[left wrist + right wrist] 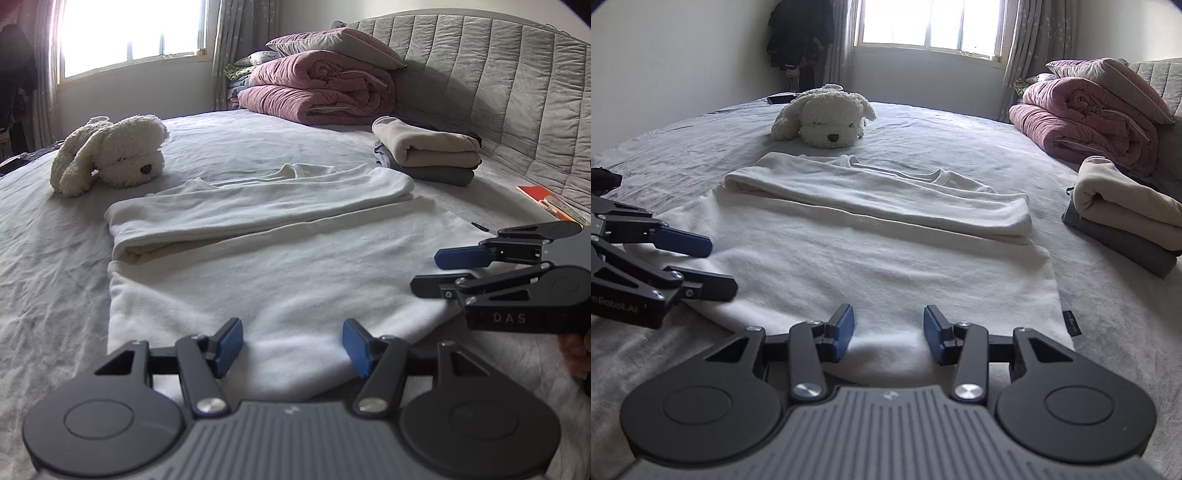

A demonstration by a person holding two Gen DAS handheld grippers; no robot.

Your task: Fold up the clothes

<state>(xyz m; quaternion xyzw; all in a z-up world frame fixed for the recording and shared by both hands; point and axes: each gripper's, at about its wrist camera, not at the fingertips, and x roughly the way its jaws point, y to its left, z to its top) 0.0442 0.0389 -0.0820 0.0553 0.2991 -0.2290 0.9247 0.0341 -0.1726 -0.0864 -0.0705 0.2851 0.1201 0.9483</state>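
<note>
1. Wide bed (55, 295) under a pale wrinkled sheet, with a grey quilted headboard (498, 74) along the far right in the left wrist view.
2. Folded pink duvet (314, 92) topped by a pillow (332, 44), stacked near the headboard, beside a curtained window (923, 22).
3. White garment (277, 266) spread flat in the middle of the bed, sleeves folded across the chest as a long band, neckline toward the plush dog, hem nearest both cameras.
4. Plush white dog (827, 118) lying just beyond the collar, apart from the cloth.
5. Small stack of folded clothes (1126, 214), beige on grey, on the sheet to the right of the garment, near but not touching.
6. Left claw (291, 347) low at the hem, blue pads (231, 345) spread wide, white fabric between them, nothing pinched.
7. Right claw (888, 334) likewise at the hem, pads (844, 330) spread apart, empty; seen from the left wrist view at the garment's right edge, one finger above the other, gap between them.
8. Orange booklet (546, 199) at the bed's right edge by the headboard.
9. Tiny dark label (1071, 321) at the garment's near right corner.
</note>
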